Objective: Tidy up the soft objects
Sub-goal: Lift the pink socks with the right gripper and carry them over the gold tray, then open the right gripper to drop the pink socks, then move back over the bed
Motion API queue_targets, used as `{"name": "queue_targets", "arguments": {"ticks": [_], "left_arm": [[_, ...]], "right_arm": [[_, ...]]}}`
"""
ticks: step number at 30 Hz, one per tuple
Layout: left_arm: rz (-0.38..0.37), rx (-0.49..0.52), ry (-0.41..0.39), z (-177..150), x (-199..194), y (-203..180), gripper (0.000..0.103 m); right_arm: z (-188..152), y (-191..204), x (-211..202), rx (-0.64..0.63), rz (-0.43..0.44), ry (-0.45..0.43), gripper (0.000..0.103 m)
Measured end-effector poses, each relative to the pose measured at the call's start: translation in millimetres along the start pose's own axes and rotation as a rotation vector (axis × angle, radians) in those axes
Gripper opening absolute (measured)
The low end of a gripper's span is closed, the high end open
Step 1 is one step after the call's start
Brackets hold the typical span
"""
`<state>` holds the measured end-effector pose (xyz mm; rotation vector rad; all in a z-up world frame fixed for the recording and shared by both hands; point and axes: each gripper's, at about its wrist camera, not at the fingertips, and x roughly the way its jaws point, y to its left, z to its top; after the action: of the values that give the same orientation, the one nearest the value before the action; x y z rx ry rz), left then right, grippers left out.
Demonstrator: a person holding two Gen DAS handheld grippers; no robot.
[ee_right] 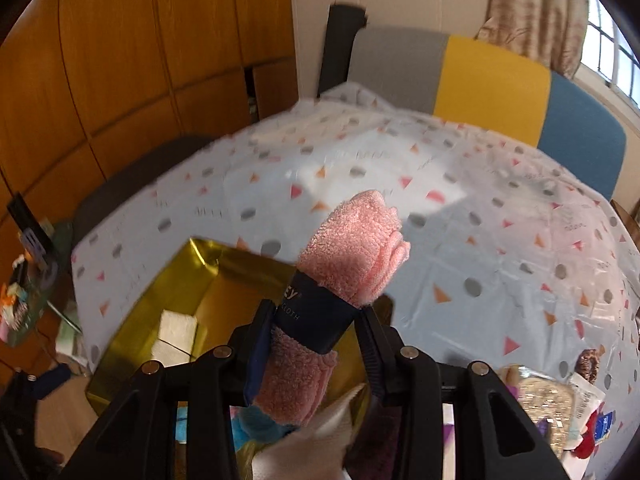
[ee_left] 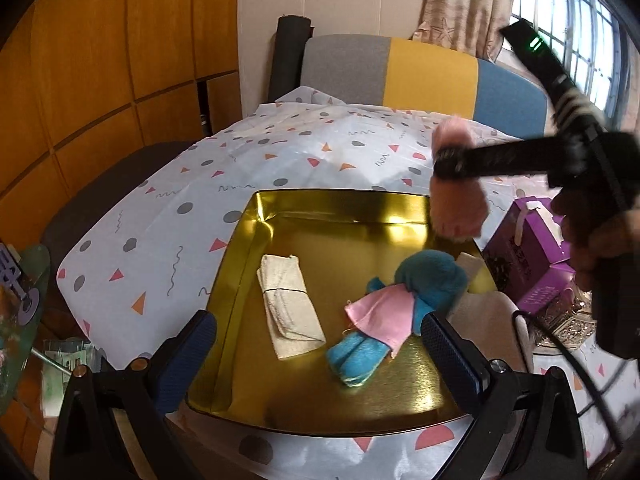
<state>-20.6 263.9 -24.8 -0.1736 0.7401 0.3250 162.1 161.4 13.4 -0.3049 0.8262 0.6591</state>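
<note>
Item: pink rolled cloth (ee_right: 352,256), bound by a dark paper band. It is clamped across that band by the right gripper (ee_right: 316,328). The roll's long axis is seen running along the fingers, tilted up and away.

Position: the roll is held in the air above the far right corner of the gold tray (ee_left: 240,256), which rests on the desk (ee_left: 160,200).

Tray contents: cream folded cloth (ee_left: 288,308), blue plush toy (ee_left: 432,276), pink-and-blue folded cloth (ee_left: 376,328).

Left gripper (ee_left: 320,344): spread wide, grasping nothing, hovering over the tray's near edge.

Judgement: the tray lies below and to the left of the roll; the right gripper is the nearer.
</note>
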Motion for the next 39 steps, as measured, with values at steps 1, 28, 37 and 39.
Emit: {"name": "queue_targets", "arguments": {"ticks": [1,28,37,39], "left_arm": [[0.002,-0.002,0.0,0,0,2,0.103],[-0.011,0.029,-0.033,2,-19,-10,0.103],[-0.023,0.07,-0.039,0,-23,-23,0.103],[-0.026,0.079,-0.037,-1,-24,-26,0.103]], "right_arm": [[-1,3,9,-0.005,-0.009,0.02,0.043],[-51,-3,-67,0.02,-0.041,-0.099,0.054],[-79,-33,-100,0.072,-0.077,-0.145,0.055],[-86,-44,-107,0.087,-0.098,-0.15,0.055]]}}
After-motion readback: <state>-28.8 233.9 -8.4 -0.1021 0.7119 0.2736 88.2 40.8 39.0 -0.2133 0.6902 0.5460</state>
